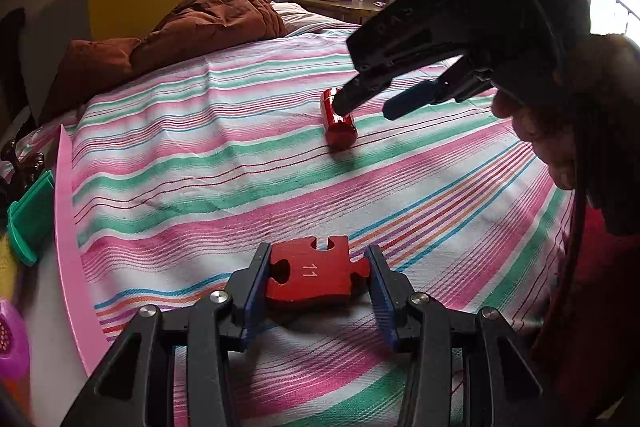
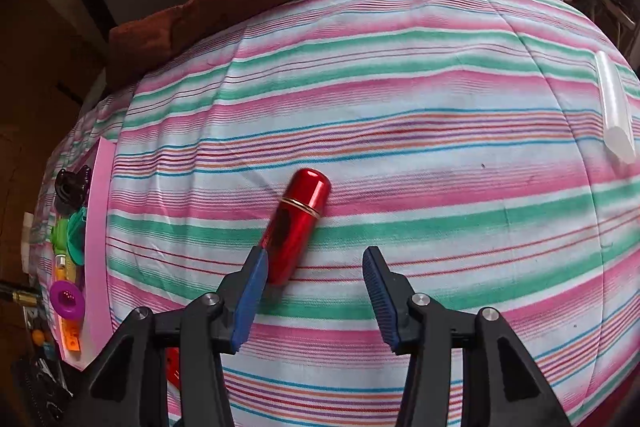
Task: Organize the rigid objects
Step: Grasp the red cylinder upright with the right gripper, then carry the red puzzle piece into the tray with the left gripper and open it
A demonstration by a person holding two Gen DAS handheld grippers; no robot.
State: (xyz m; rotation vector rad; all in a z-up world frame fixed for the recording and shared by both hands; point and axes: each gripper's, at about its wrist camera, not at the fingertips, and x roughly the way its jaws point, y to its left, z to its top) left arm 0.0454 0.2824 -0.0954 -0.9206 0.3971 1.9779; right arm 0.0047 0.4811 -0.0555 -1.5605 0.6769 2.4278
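Observation:
My left gripper [image 1: 318, 269] is shut on a red puzzle piece [image 1: 314, 277] marked 11, just above the striped bedsheet. A shiny red capsule-shaped tube [image 2: 298, 225] lies on the sheet; it also shows in the left wrist view [image 1: 338, 123]. My right gripper [image 2: 314, 269] is open, its left finger touching the tube's near end, the tube lying off to the left of the gap. In the left wrist view the right gripper [image 1: 366, 107] hovers over the tube.
A pink tray [image 2: 100, 227] at the bed's left edge holds a green piece [image 2: 76, 235], a purple cup [image 2: 68, 297] and other small toys. A white translucent tube [image 2: 614, 111] lies at right. A brown quilt [image 1: 180, 35] is bunched at the far side.

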